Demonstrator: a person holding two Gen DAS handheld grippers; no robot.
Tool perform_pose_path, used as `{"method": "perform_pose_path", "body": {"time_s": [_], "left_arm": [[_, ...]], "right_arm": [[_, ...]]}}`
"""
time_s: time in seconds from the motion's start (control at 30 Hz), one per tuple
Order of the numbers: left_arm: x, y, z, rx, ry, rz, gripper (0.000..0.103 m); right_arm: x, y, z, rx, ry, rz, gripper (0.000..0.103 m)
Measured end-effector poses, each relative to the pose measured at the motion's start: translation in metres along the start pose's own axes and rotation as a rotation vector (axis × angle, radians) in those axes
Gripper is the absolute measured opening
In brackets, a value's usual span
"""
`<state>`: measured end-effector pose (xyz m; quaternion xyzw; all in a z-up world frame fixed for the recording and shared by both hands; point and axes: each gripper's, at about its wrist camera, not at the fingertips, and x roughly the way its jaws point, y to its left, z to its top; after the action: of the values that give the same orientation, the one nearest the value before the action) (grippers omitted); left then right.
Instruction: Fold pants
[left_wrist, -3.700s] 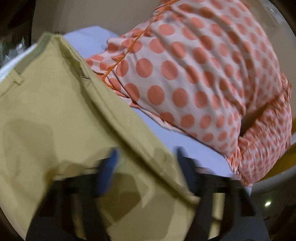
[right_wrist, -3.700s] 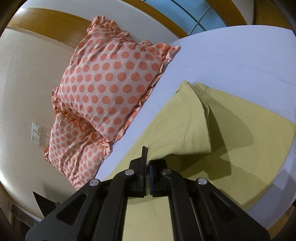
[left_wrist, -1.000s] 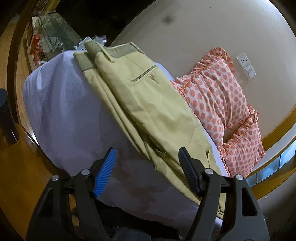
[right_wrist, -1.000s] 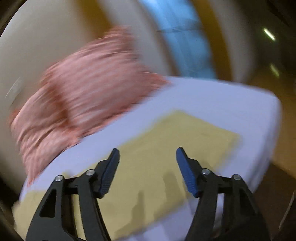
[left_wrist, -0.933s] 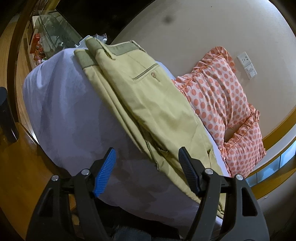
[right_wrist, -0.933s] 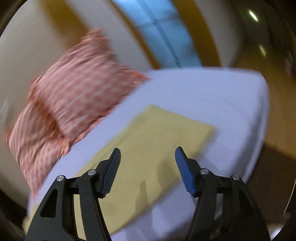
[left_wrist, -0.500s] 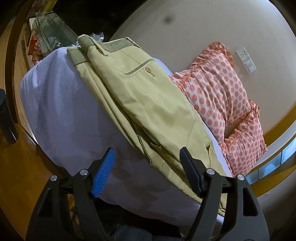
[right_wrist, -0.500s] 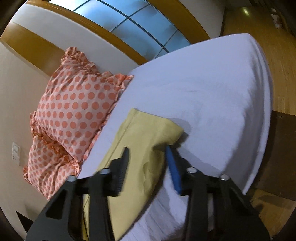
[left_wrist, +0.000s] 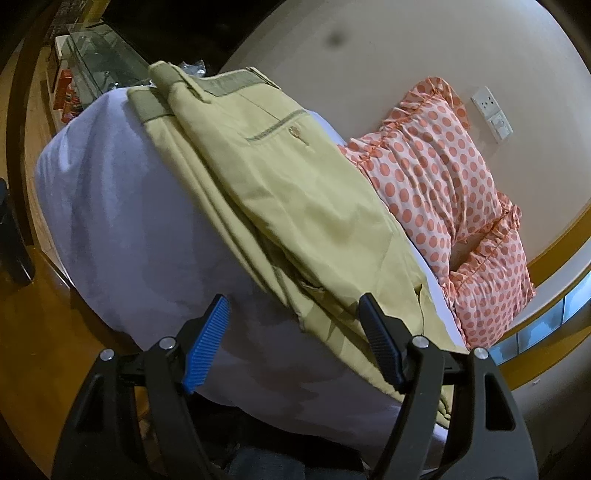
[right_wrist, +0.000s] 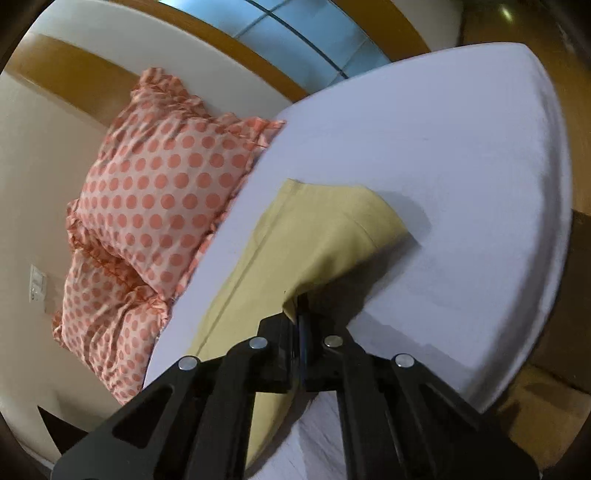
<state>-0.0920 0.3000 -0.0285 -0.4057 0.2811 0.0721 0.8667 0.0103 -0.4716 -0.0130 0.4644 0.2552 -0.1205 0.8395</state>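
Note:
Yellow-green pants (left_wrist: 295, 206) lie lengthwise on a white bed (left_wrist: 122, 236), legs stacked, waistband at the far end with a back pocket on top. My left gripper (left_wrist: 295, 339) is open and empty, hovering over the near edge of the pants' middle. In the right wrist view the leg end of the pants (right_wrist: 310, 236) is lifted off the sheet. My right gripper (right_wrist: 297, 317) is shut on the near corner of the hem.
Two orange polka-dot pillows (left_wrist: 443, 192) lean against the wall behind the pants; they also show in the right wrist view (right_wrist: 159, 199). The bed's edge (right_wrist: 546, 258) drops to a wooden floor. A glass cabinet (left_wrist: 96, 59) stands beyond the waistband end.
My right gripper has closed on the hem corner and raised it. The left gripper stays open and has drifted slightly toward the pants.

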Motion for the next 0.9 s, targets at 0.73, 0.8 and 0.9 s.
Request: {"method": "perform_pose_path", "body": {"time_s": [0.73, 0.8, 0.9], "left_arm": [[-0.011, 0.016, 0.013, -0.037, -0.027, -0.032, 0.082], [-0.002, 0.018, 0.018, -0.068, 0.001, -0.071, 0.082], [0.009, 0.015, 0.024, -0.093, 0.036, -0.095, 0.082]], "right_arm": [[-0.001, 0.282, -0.327, -1.198, 0.511, 0.560, 0.102], [-0.007, 0.278, -0.309, -1.157, 0.478, 0.583, 0.102], [-0.003, 0.273, -0.299, -1.098, 0.481, 0.563, 0.102]]}}
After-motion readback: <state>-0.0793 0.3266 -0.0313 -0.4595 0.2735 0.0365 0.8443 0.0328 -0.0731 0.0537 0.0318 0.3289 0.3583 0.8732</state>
